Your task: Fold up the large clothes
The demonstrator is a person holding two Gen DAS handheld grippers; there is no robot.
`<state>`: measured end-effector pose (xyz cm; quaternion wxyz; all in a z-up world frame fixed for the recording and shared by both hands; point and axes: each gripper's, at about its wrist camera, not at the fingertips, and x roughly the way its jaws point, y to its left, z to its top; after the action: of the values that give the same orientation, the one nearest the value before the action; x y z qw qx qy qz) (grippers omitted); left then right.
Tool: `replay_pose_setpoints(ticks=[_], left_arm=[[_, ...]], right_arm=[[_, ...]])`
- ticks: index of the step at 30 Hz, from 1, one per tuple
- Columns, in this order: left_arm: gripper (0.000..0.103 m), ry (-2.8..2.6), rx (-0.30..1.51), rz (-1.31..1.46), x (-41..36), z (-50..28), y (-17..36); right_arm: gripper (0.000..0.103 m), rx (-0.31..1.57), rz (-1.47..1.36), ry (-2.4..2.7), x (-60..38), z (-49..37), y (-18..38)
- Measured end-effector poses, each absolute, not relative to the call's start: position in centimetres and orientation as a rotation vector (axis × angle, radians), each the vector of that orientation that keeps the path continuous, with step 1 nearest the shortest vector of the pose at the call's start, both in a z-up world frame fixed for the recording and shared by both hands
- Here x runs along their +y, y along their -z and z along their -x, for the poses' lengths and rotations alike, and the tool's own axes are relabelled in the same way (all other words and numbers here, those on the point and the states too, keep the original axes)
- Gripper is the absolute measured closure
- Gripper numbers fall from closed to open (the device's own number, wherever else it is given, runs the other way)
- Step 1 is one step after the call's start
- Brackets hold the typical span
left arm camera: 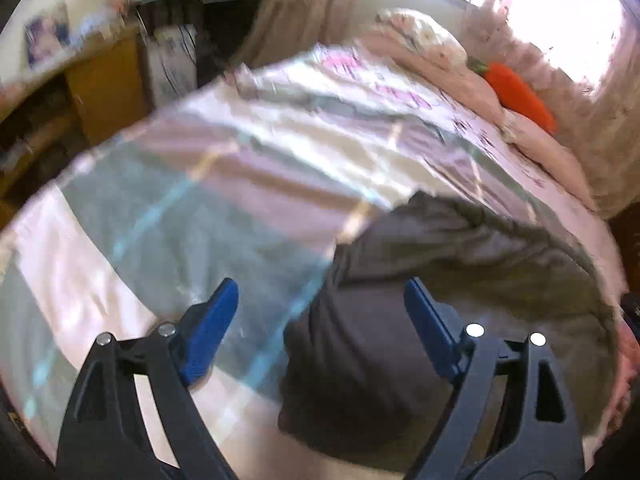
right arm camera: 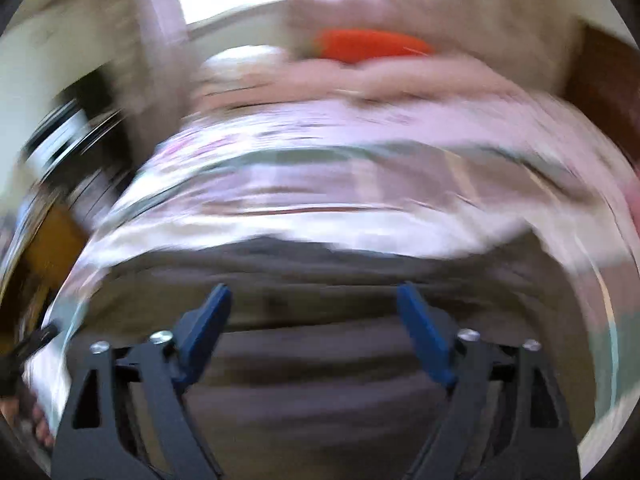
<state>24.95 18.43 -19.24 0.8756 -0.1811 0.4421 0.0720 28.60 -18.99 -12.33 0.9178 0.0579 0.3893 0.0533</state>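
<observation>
Open left gripper (left arm camera: 320,300), grey garment (left arm camera: 400,320), writing unreadable

grey garment (left arm camera: 400,280), pink-and-green plaid bedspread (left arm camera: 200,184), orange carrot cushion (left arm camera: 520,92)

Blown-out window (left arm camera: 560,20) glare, heavy motion blur

One grey garment (left arm camera: 420,288), one checked bedspread (left arm camera: 192,208), one orange carrot-shaped cushion (left arm camera: 520,92), and seemingly one pillow (left arm camera: 424,36) through the blur.
</observation>
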Motion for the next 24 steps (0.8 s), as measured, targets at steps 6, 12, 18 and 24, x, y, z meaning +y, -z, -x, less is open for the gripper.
replay_pose_setpoints(ticks=[6, 12, 18, 24], left_arm=[[0.017, -0.011, 1.052, 0.485, 19.6, -23.6, 24.3], [0.016, 0.041, 1.080, 0.527, 19.7, -23.4, 25.3], [0.016, 0.041, 1.105, 0.469, 18.4, -23.0, 25.8], [0.019, 0.020, 1.113, 0.347, 16.6, -23.0, 26.0]], right_arm=[[0.005, 0.884, 0.301, -0.314, -2.1, -33.7, 13.7], [0.014, 1.106, 0.534, -0.443, 7.7, -39.3, 19.6], [0.086, 1.178, 0.466, -0.283, 7.8, -42.8, 22.7], [0.093, 1.133, 0.374, -0.131, 5.3, -44.6, 24.8]])
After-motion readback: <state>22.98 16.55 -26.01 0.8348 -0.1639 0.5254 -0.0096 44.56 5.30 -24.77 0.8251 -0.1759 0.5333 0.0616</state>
